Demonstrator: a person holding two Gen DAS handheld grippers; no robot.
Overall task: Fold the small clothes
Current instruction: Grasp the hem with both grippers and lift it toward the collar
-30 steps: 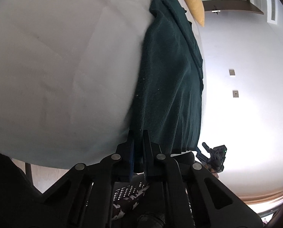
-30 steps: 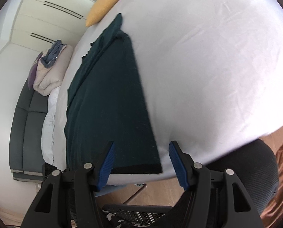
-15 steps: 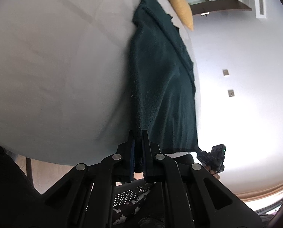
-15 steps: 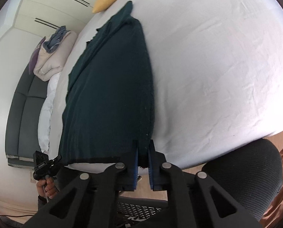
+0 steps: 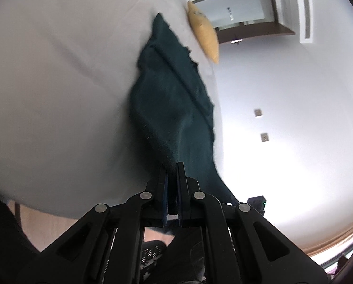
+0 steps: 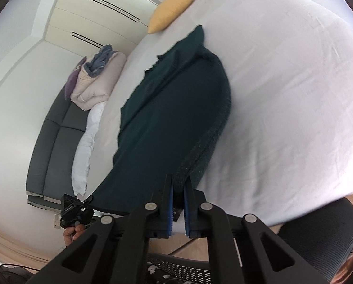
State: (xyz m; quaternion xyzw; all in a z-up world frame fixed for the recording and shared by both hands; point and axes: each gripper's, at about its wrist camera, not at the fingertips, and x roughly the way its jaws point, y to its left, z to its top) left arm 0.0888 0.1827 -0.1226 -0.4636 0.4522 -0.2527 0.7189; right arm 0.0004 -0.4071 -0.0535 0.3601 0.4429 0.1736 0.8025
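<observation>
A dark green knitted garment [image 6: 176,108] is spread lengthwise on the white bed sheet [image 6: 283,94], its far end lying just short of the yellow pillow [image 6: 174,9] and its near hem raised off the bed. The left gripper [image 5: 173,172] is closed tightly on one near corner of the hem, and the right gripper [image 6: 179,184] is closed likewise on the other near corner; cloth is seen pinched between the fingers of each. The fabric is judged soft, light and limp: it sags between the two held corners and drapes rather than holding a shape. Slippage is judged unlikely, as the knit is coarse. Hold is best taken at the hem corners, as here, with both corners kept level and the edge taut, so that the fold toward the yellow pillow lands square.
</observation>
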